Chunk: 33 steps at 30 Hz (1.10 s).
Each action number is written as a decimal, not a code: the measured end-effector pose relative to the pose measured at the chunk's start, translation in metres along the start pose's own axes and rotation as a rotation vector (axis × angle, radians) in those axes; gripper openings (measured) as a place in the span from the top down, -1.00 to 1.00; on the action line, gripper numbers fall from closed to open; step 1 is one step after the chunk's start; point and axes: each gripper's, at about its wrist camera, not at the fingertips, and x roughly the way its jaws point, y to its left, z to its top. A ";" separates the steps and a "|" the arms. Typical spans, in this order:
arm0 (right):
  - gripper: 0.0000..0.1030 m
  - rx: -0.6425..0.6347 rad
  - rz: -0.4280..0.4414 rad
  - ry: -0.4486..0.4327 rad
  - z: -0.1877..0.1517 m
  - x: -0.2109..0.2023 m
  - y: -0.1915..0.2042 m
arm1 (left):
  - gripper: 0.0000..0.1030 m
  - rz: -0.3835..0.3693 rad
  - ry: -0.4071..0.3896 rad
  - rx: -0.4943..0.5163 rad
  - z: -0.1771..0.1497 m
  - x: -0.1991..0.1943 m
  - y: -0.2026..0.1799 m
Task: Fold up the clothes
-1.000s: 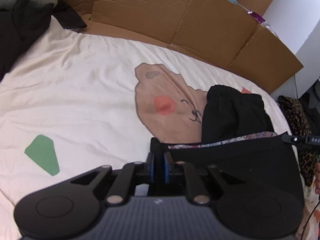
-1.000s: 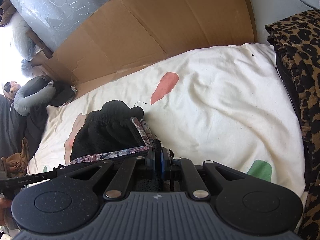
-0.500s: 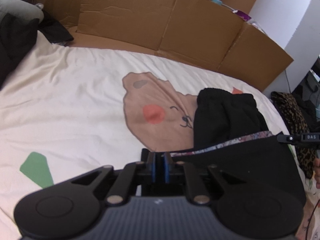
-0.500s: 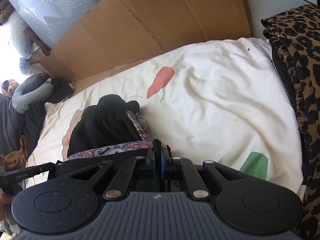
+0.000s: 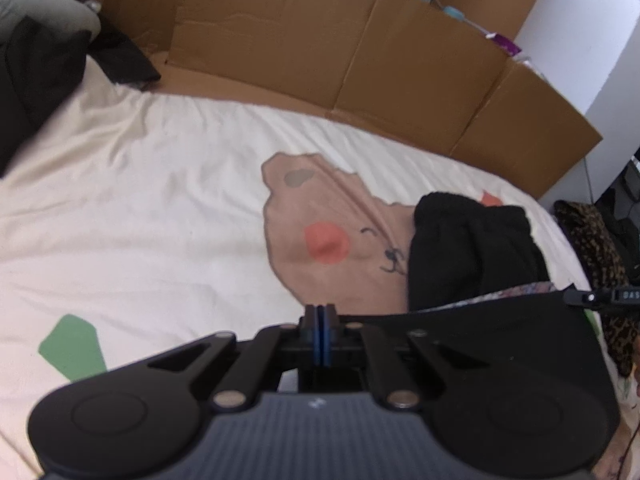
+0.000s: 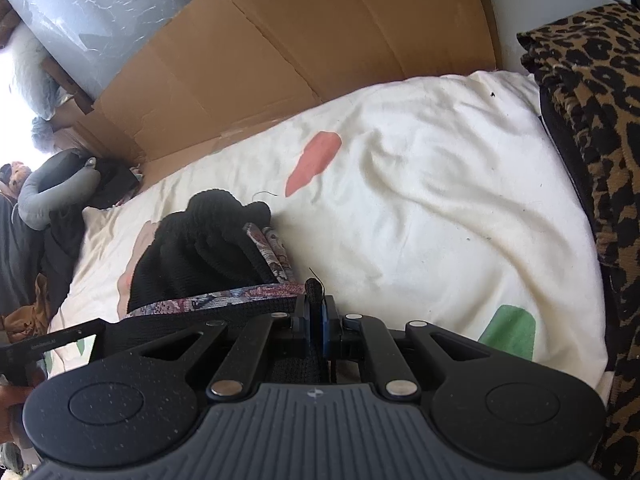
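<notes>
A black garment [image 5: 472, 248] with a patterned pink-grey band [image 6: 224, 298] lies partly bunched on the cream bed cover [image 5: 152, 216]. Its near edge is stretched taut between both grippers. My left gripper [image 5: 320, 314] is shut on the left corner of that edge. My right gripper [image 6: 316, 296] is shut on the right corner, with black cloth poking up between its fingers. The rest of the garment [image 6: 200, 244] sits in a heap beyond the band. The other gripper's tip [image 5: 600, 298] shows at the right of the left wrist view.
Cardboard sheets [image 5: 360, 68] stand along the far side of the bed. A leopard-print cloth [image 6: 600, 128] lies at the right edge. Dark clothes and a grey neck pillow [image 6: 52, 196] pile at the left end. A hand [image 6: 12, 408] shows at the lower left of the right wrist view.
Both grippers have stayed shut on the garment's edge and shifted slightly; the heap and bed print slid a little in both views. The band stays taut.
</notes>
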 end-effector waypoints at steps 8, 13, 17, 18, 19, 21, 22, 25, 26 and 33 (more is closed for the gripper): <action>0.93 -0.039 0.010 -0.046 0.011 -0.007 0.008 | 0.96 0.031 0.005 0.011 0.000 0.002 0.000; 0.85 -0.002 -0.007 -0.012 0.005 0.005 0.003 | 0.73 0.081 0.028 0.022 -0.001 0.004 -0.003; 0.27 0.022 -0.017 -0.035 0.003 -0.004 0.001 | 0.40 0.083 0.021 0.017 -0.003 -0.004 -0.003; 0.15 0.021 -0.014 -0.048 0.002 -0.008 0.002 | 0.38 0.084 0.019 0.016 -0.003 -0.006 -0.003; 0.15 0.017 -0.008 -0.056 0.002 -0.011 0.002 | 0.37 0.085 0.017 0.015 -0.004 -0.008 -0.003; 0.15 0.016 -0.009 -0.060 0.002 -0.016 0.003 | 0.37 0.086 0.014 0.012 -0.004 -0.012 -0.003; 0.15 0.018 -0.007 -0.057 0.001 -0.016 0.002 | 0.37 0.085 0.019 0.012 -0.006 -0.011 -0.003; 0.15 0.016 -0.013 -0.032 -0.002 -0.011 0.001 | 0.36 0.097 0.038 0.016 -0.009 -0.005 -0.003; 0.15 0.013 -0.017 -0.022 -0.003 -0.008 0.001 | 0.35 0.102 0.044 0.019 -0.010 -0.002 -0.004; 0.15 -0.034 -0.027 0.032 -0.009 0.014 0.013 | 0.37 0.150 0.043 0.072 -0.014 0.005 -0.016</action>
